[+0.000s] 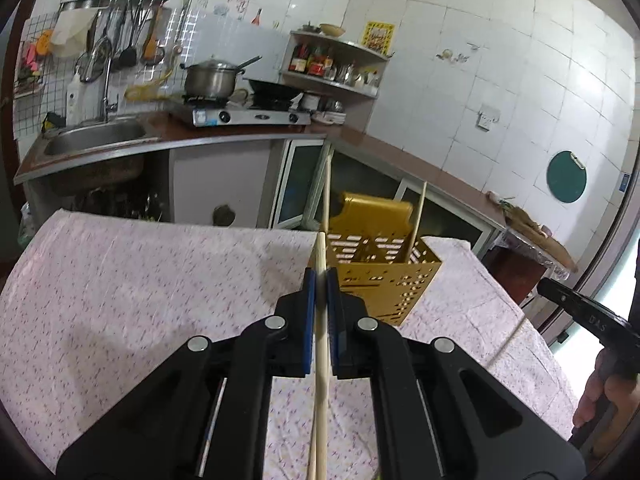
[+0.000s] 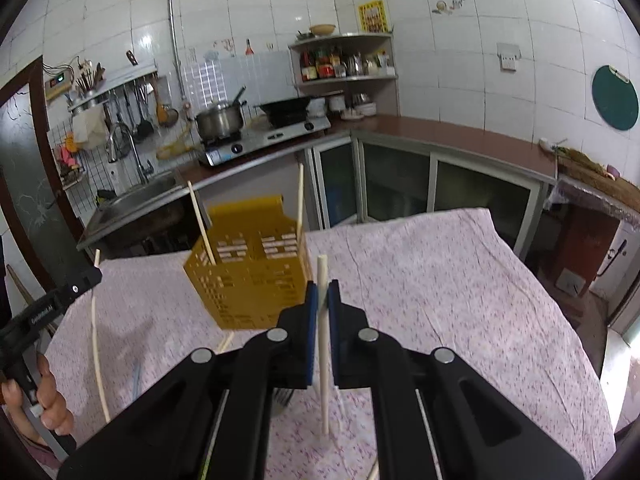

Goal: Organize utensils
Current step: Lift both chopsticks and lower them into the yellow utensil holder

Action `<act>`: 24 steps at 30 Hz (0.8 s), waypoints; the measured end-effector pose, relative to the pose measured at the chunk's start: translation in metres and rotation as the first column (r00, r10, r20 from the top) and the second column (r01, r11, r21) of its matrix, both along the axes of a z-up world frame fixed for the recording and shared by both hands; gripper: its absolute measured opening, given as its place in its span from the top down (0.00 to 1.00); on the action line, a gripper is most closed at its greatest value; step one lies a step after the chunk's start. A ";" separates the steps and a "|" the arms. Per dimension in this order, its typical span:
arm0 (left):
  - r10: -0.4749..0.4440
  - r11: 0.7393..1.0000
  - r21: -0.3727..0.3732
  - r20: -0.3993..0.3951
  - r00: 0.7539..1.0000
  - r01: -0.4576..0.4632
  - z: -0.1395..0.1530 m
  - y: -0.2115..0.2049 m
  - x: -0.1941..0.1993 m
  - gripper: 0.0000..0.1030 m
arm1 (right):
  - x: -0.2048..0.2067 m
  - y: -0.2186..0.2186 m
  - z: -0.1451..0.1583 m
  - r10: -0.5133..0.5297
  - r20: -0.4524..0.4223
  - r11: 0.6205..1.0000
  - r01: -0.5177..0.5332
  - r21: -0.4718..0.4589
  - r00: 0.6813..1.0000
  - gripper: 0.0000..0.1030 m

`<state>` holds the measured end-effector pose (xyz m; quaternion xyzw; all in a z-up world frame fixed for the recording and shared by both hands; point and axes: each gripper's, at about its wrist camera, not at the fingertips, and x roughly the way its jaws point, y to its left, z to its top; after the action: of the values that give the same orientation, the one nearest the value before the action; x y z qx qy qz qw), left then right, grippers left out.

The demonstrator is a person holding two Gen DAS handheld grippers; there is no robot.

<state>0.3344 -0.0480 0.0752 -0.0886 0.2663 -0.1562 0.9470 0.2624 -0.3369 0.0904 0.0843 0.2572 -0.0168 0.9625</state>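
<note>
1. Item: chopstick, L [image 1: 320,336]. Pale wood, thin, long. Judged light, stiff, smooth; could slide or pivot between flat pads. Would snap only under hard side load.
2. Item: chopstick, R [image 2: 323,344]. Same make and judged feel.
3. Landmark: yellow holder [image 1: 380,276], perforated plastic caddy w/ compartments, standing on pink floral tablecloth [image 1: 140,300]. Judged light, so a stick pushed against its wall may tip or shove it.
4. Left gripper [image 1: 320,276]: jaws nearly closed, blue pads pinching chopstick L partway along its length. Stick runs fwd past the pads, crossing the holder's near-left corner in this view, upper end rising above the holder's rim. Gripper sits just before the holder, near-left side.
5. Right gripper [image 2: 323,290]: jaws nearly closed on chopstick R, held roughly upright, short top end poking above the pads, long part hanging below toward the cloth. Gripper is near the holder, at its right-front; stick not yet over any compartment.
6. Already in holder: two chopsticks [image 2: 202,224], leaning, one at each end as seen from the right wrist view. Which compartment: can't tell.
7. Grip advice (judgement): hold mid-length or slightly above, lower the tip in first, release once the tip is inside a compartment.
8. Loose on cloth near holder's front: further pale sticks [image 2: 225,344], partly hidden.
</note>
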 end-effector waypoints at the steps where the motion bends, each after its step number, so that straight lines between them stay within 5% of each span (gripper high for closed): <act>1: -0.002 1.000 0.004 0.006 1.000 0.002 0.001 -0.002 0.001 0.95 | 0.000 0.002 0.002 0.002 0.007 1.000 -0.002 -0.001 1.000 0.94; 14: -0.025 1.000 0.019 0.061 0.998 0.024 0.017 -0.013 0.005 0.95 | 0.008 0.010 0.018 0.017 0.050 1.000 -0.017 -0.009 0.999 0.94; 24: -0.048 0.998 0.057 0.153 0.987 0.039 0.081 -0.034 0.021 0.95 | 0.032 0.016 0.073 0.031 0.125 0.999 -0.026 -0.044 0.992 0.94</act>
<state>0.3557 -0.0824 0.1564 -0.0449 0.1980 -0.1760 0.9632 0.2945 -0.3208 0.1638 0.0611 0.1969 -0.0031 0.9785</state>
